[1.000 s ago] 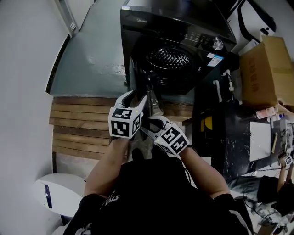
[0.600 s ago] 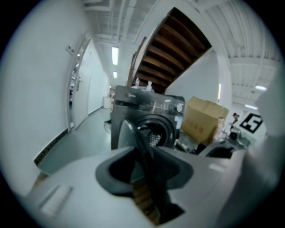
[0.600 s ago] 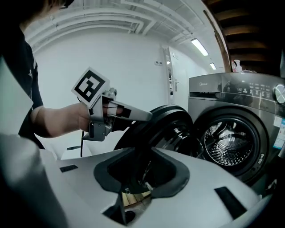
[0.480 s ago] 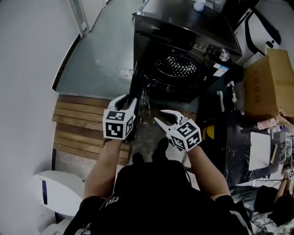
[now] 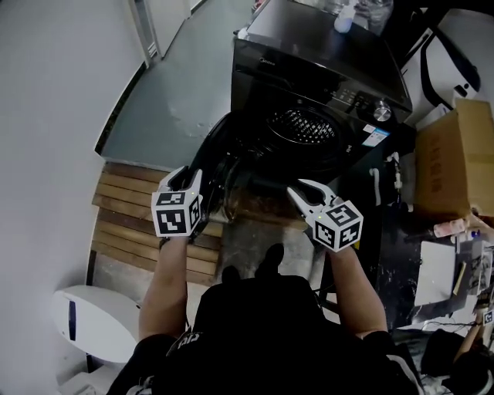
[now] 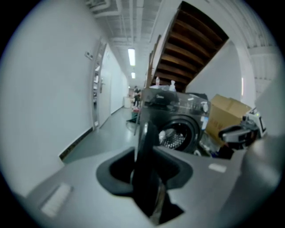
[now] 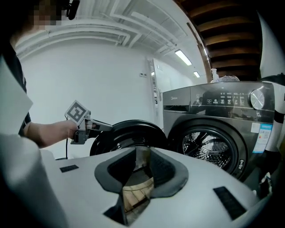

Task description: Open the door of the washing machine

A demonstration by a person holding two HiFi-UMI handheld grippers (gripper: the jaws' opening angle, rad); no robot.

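The black front-loading washing machine (image 5: pixel 324 85) stands at the top of the head view, its steel drum (image 5: pixel 302 127) exposed. Its round door (image 5: pixel 212 154) hangs swung out to the left. My left gripper (image 5: pixel 191 179) is shut on the door's outer rim, and in the left gripper view the door (image 6: pixel 144 142) stands edge-on between the jaws. The right gripper view shows the left gripper (image 7: pixel 100 126) on top of the door (image 7: pixel 129 136). My right gripper (image 5: pixel 305 189) hovers apart in front of the machine; its jaws are closing with nothing between them.
A slatted wooden platform (image 5: pixel 123 208) lies on the floor at the left below the door. A cardboard box (image 5: pixel 455 154) and a dark cluttered unit (image 5: pixel 370 231) crowd the right side. A white rounded device (image 5: pixel 93 324) sits at the lower left. Bottles (image 5: pixel 345 15) stand on the machine.
My left gripper has pulled the door further out to the left. My right gripper has drawn away from the door edge, to the right and a little up.
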